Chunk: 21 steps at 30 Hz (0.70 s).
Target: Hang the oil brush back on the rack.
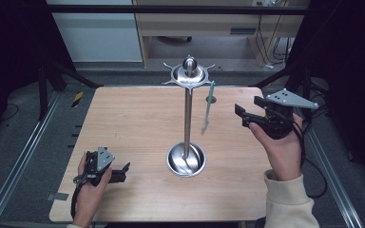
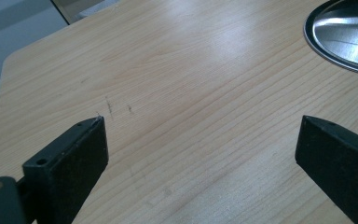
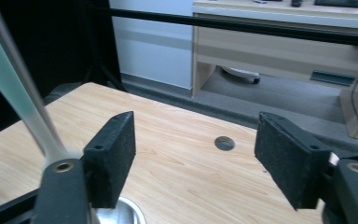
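Observation:
A steel stand rises from a round dish base (image 1: 186, 160) mid-table, its thin pole (image 1: 187, 118) ending in a hooked crown with a ball (image 1: 189, 71). From a hook on the crown's right side hangs a pale green utensil (image 1: 208, 108), clear of the table. My right gripper (image 1: 248, 107) is held up to the right of that utensil, open and empty; in its own view the right gripper (image 3: 196, 158) has the blurred pole and utensil (image 3: 16, 88) at the far left. My left gripper (image 1: 125, 172) rests low at the front left, open. The left gripper (image 2: 200, 140) sees the base rim (image 2: 345, 42) at upper right.
The wooden table (image 1: 133, 123) has a small round cable hole (image 1: 210, 99) near its far edge, also visible as a hole (image 3: 224, 143) past the right jaws. Metal rails run along both sides of the table. A desk and cables stand beyond the far edge.

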{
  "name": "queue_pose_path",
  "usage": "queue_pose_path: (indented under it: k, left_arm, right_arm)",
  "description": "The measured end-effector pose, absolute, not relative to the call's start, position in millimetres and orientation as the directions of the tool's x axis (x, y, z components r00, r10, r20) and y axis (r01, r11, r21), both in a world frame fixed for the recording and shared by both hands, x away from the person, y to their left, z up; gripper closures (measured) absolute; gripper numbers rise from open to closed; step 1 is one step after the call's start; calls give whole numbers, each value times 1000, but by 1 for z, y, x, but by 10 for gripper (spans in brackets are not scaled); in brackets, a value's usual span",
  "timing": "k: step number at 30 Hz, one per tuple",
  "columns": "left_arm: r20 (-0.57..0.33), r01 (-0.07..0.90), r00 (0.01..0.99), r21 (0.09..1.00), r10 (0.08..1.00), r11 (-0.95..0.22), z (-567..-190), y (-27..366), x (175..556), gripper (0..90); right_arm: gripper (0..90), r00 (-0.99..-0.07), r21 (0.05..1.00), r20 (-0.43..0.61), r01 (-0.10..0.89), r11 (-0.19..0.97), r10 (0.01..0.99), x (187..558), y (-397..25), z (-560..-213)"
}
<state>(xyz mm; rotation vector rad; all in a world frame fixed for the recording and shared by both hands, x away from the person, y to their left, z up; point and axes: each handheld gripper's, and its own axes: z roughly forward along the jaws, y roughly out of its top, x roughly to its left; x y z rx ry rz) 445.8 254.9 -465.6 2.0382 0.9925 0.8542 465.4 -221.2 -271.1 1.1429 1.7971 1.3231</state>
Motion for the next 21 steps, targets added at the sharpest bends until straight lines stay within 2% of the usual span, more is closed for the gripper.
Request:
queue_pose_path:
  k: [10,21]
  left_arm:
    - [255,367,496,805,830,-466,-465,255,445,21]
    - [254,367,501,804,827,-469,-465,254,446,21]
  right_arm:
    - [151,-345,962,-13,253,107,939,469,-243,-280]
    - [76,-358,966,-20,233,110,934,471,-248,-288]
